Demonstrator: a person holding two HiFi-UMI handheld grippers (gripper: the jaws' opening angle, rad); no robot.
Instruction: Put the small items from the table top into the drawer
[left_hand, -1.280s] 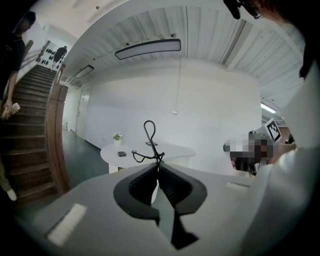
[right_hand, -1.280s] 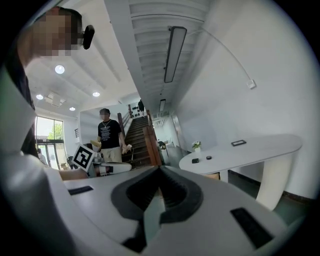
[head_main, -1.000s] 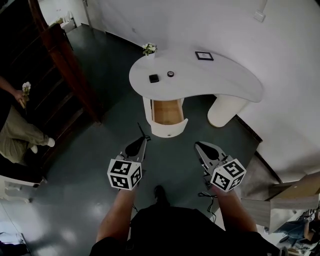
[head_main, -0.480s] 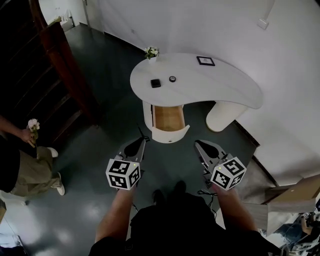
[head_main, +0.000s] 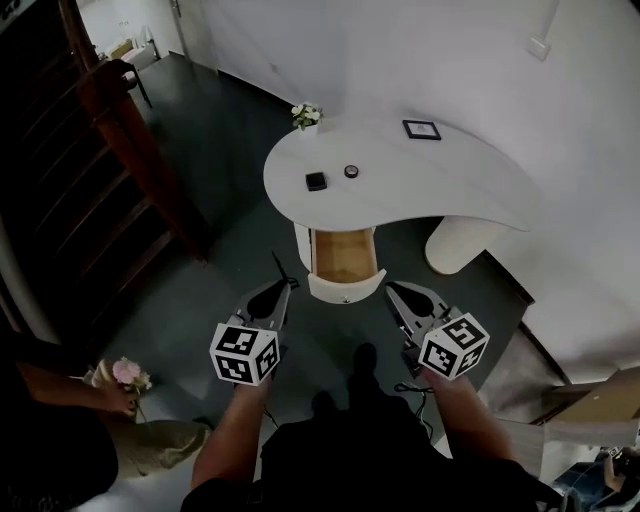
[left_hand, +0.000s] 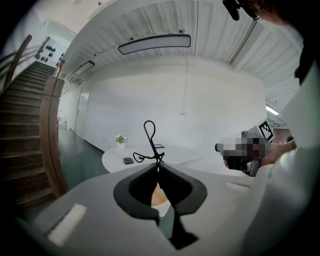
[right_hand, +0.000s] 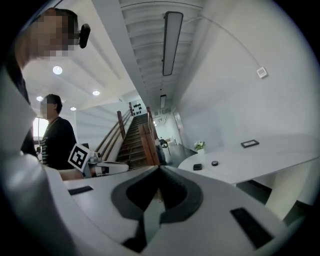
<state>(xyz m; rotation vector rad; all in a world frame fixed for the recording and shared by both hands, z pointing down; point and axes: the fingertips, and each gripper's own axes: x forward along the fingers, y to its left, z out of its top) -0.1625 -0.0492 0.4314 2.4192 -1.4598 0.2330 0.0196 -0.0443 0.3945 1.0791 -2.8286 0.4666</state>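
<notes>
**Bench** (head_main: 450, 190): white, curved top on rounded legs, standing on a dark floor (head_main: 200, 290).

**Drawer** (head_main: 343, 255): pulled open below the bench's front edge, with a wood-coloured inside and a white front.

**Black square item** (head_main: 316, 181): lies on the bench top towards its left end. Also seen in the left gripper view (left_hand: 128, 160).

**Round item** (head_main: 351, 171): on the bench top, just right of the black square item and apart from it.

**Picture frame** (head_main: 422, 129): lies flat near the bench's far edge.

**Flower pot** (head_main: 306, 116): stands at the far left rim of the bench.

**Left tool** (head_main: 288, 285): held in the air in front of the drawer. Its jaws (left_hand: 158, 165) are clenched on an eyelash curler (left_hand: 149, 144).

**Eyelash curler**: black, juts from the jaw tips with its loop handles upward, short of the drawer (head_main: 280, 267).

**Right tool** (head_main: 390, 288): held level with the left tool, to the right of the drawer. Its jaws are pressed together with nothing gripped (right_hand: 160, 169).

**Staircase** (head_main: 60, 170): dark wood, at left.

**Bystander's hand** (head_main: 112, 397): at lower left, holding flowers (head_main: 127, 372).
</notes>
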